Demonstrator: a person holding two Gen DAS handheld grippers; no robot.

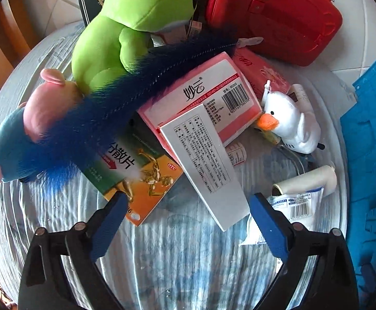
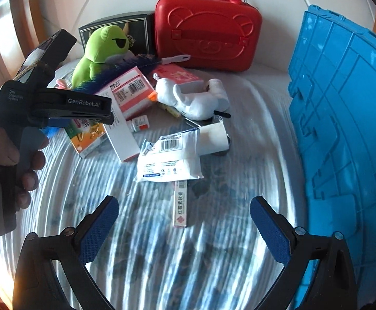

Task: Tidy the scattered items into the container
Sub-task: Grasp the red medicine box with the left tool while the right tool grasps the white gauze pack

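Note:
Scattered items lie on a striped cloth. My left gripper [image 1: 188, 209] hangs open over a long white box [image 1: 206, 168], whose lower corner lies between the pads without touching them. An orange and green medicine box [image 1: 141, 178] sits by the left pad. Behind are a pink box [image 1: 213, 95], a blue feather brush [image 1: 110, 98], a green plush [image 1: 136, 25] and a white duck plush [image 1: 291, 121]. My right gripper [image 2: 185, 219] is open above a narrow ointment box [image 2: 180, 206], with a gauze packet [image 2: 169, 160] just beyond. The blue crate [image 2: 343, 103] stands at the right.
A red carry case [image 2: 206, 33] and a dark framed box [image 2: 136, 28] stand at the back. A white roll [image 2: 213, 137] and a small bottle [image 2: 138, 124] lie among the pile. A hand [image 2: 1, 155] holds the left gripper [image 2: 107, 115] at the left.

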